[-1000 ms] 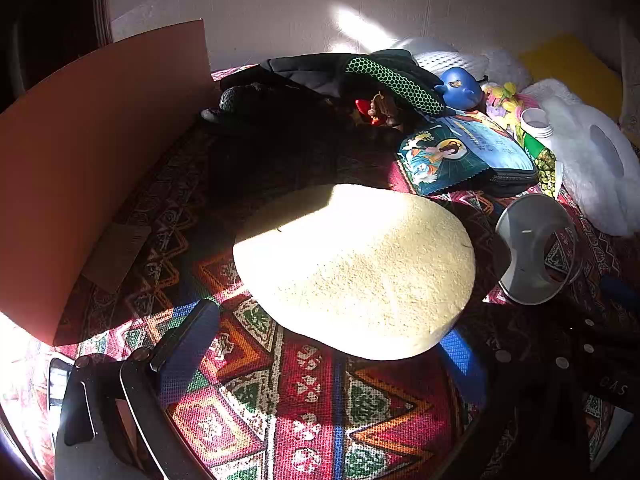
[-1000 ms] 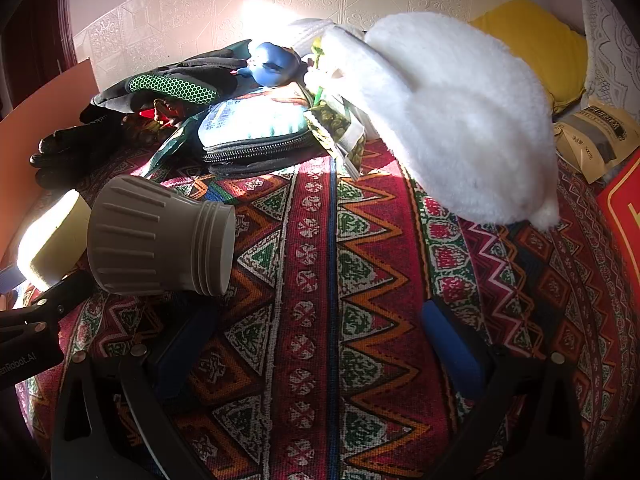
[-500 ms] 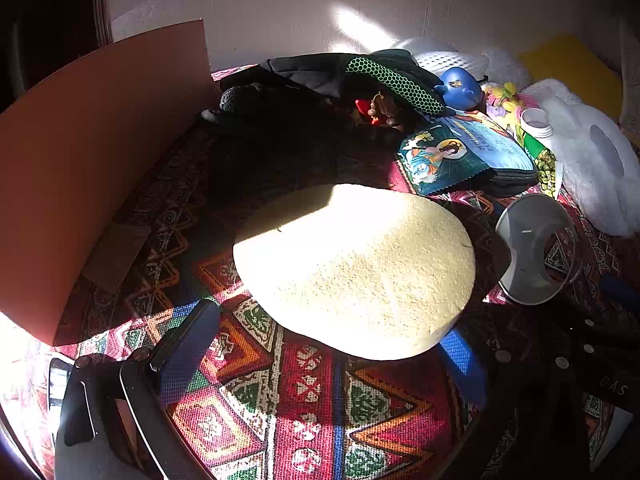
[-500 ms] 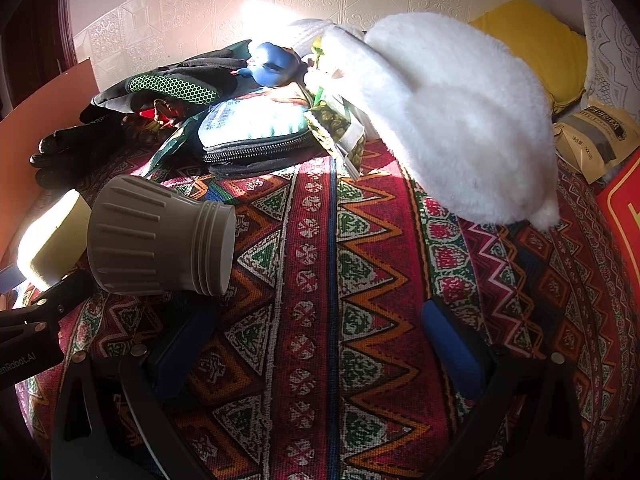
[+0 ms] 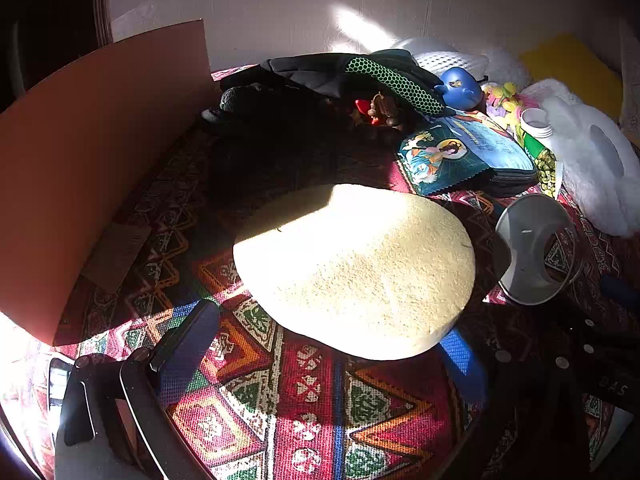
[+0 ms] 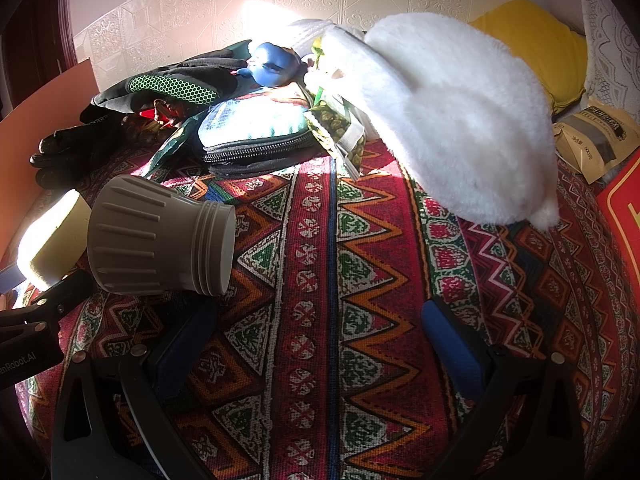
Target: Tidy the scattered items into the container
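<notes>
Yellow sponge (image 5: 356,268) lies centre frame on the patterned surface (image 5: 320,420), between the wide-open left hand-held gripper (image 5: 320,340) fingers. Right hand-held gripper (image 6: 320,328) spread wide, empty, grey cap (image 6: 160,236) at left. Step: sponge pickup pending. Next: close, carry to orange container (image 5: 100,152), upper left.

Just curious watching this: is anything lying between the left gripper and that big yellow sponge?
Nothing visible. The sponge lies on bare patterned cloth, right ahead of the open left gripper. Its near edge already overlaps the right finger's blue pad.
</notes>
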A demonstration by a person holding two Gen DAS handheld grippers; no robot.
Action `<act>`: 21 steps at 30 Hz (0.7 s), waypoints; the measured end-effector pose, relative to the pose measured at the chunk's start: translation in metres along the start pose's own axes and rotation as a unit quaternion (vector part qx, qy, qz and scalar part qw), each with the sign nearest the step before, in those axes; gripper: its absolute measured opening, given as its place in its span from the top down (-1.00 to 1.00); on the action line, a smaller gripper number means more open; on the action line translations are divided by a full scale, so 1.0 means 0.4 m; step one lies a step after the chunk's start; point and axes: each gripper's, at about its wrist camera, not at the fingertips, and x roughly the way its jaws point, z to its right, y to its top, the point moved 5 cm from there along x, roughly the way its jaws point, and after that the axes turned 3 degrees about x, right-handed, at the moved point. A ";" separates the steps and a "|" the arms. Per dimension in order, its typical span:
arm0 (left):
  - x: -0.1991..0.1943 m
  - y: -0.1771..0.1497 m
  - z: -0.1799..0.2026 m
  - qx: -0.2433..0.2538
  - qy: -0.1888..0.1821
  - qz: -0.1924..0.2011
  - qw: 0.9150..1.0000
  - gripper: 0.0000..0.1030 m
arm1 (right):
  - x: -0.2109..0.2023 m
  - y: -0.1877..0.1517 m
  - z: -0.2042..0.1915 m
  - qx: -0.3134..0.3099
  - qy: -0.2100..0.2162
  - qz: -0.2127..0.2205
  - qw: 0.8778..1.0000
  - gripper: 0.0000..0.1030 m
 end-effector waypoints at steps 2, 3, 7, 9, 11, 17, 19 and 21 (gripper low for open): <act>0.000 0.000 0.000 0.000 0.000 0.000 1.000 -1.00 | 0.000 0.000 0.000 0.000 0.000 0.000 1.000 -0.99; 0.000 0.000 0.000 0.000 0.000 0.000 1.000 -1.00 | 0.000 0.000 0.000 0.000 0.000 0.000 1.000 -0.99; 0.000 0.000 0.000 0.001 -0.001 0.000 1.000 -1.00 | 0.000 0.000 -0.001 0.000 0.000 0.000 1.000 -0.99; 0.000 0.000 0.001 0.001 -0.001 0.000 1.000 -1.00 | 0.000 0.000 -0.001 0.000 0.000 0.000 1.000 -0.99; 0.000 0.000 0.001 0.001 -0.001 0.000 1.000 -1.00 | 0.000 0.000 -0.001 0.000 0.000 0.000 1.000 -0.99; -0.001 0.000 0.003 0.001 0.002 0.001 1.000 -1.00 | 0.001 0.001 -0.001 0.001 -0.001 0.000 1.000 -0.99; -0.001 0.001 0.004 0.001 0.004 0.000 1.000 -1.00 | 0.001 0.001 -0.002 0.000 -0.003 0.000 1.000 -0.99; 0.000 0.002 -0.003 -0.007 -0.007 -0.004 1.000 -1.00 | -0.006 -0.003 0.005 -0.002 -0.003 0.000 1.000 -0.99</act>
